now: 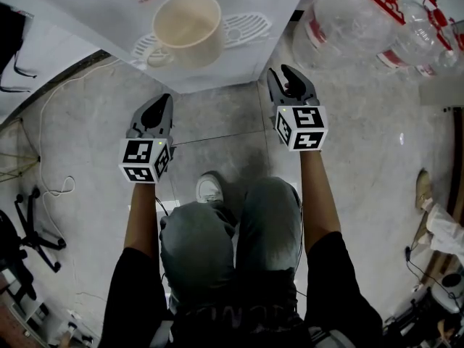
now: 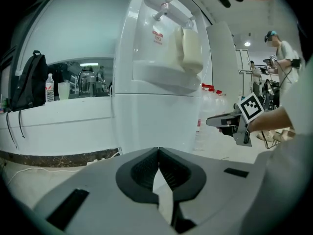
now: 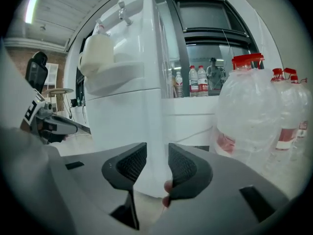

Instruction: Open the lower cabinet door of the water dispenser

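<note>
A black backpack (image 2: 28,80) rests on the white table (image 2: 58,114) at the far left, and a black wheeled chair base (image 1: 36,230) stands on the grey floor (image 1: 94,122). The left gripper (image 1: 163,101) is held low in front of the white water dispenser (image 2: 161,48), its jaws pressed together with nothing in them and clear of the cabinet. The lower cabinet door (image 2: 155,124) looks closed, straight ahead of both grippers, below the drip tray (image 1: 250,26) that carries a cream cup (image 1: 187,27). The right gripper (image 1: 288,72) is near the dispenser's right front corner, jaws spread and empty, with that white corner showing through the gap beyond them. Large clear water bottles (image 1: 348,20) with red caps stand on the floor to the right
</note>
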`<state>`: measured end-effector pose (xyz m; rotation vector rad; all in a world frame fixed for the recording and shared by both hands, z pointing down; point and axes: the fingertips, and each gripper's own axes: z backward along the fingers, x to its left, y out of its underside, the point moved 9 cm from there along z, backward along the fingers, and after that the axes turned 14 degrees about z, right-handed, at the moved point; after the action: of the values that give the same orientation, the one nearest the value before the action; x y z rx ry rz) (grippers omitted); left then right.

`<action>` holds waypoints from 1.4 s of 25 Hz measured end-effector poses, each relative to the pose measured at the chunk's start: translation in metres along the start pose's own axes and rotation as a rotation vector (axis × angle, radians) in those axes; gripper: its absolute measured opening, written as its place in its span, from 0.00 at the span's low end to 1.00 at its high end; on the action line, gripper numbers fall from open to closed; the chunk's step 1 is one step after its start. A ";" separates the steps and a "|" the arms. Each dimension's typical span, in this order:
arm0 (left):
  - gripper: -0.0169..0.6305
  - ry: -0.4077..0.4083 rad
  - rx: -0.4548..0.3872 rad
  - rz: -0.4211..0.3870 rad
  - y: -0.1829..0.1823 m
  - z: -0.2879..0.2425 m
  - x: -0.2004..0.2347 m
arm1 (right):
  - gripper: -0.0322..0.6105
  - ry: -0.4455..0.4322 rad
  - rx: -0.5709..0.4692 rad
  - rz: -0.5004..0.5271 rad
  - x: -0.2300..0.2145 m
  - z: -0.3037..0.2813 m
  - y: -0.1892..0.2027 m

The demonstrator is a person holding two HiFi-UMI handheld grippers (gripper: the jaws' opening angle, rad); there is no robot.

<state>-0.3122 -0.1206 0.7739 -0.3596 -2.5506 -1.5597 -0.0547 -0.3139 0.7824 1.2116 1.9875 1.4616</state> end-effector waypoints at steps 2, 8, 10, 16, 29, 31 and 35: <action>0.05 0.007 0.012 -0.005 0.003 -0.002 0.001 | 0.37 -0.048 -0.008 -0.006 -0.002 -0.006 0.001; 0.05 0.025 0.040 0.004 0.014 -0.009 0.009 | 0.52 -0.162 -0.014 0.012 -0.006 -0.027 -0.003; 0.05 0.038 0.050 0.002 0.016 -0.012 0.010 | 0.53 -0.170 -0.026 0.020 -0.009 -0.033 -0.007; 0.05 0.079 0.053 -0.054 0.016 -0.016 0.009 | 0.52 -0.213 -0.071 -0.005 -0.017 -0.046 -0.022; 0.05 0.119 0.081 -0.059 0.028 -0.016 0.009 | 0.47 -0.256 -0.064 0.038 -0.016 -0.049 -0.027; 0.05 0.123 0.081 -0.064 0.029 -0.017 0.006 | 0.47 -0.248 -0.055 0.042 -0.015 -0.049 -0.027; 0.05 0.125 0.072 -0.062 0.026 -0.013 0.005 | 0.45 -0.227 -0.048 0.044 -0.013 -0.046 -0.029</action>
<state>-0.3101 -0.1201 0.8032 -0.1710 -2.5364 -1.4560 -0.0933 -0.3530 0.7716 1.3434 1.7761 1.3189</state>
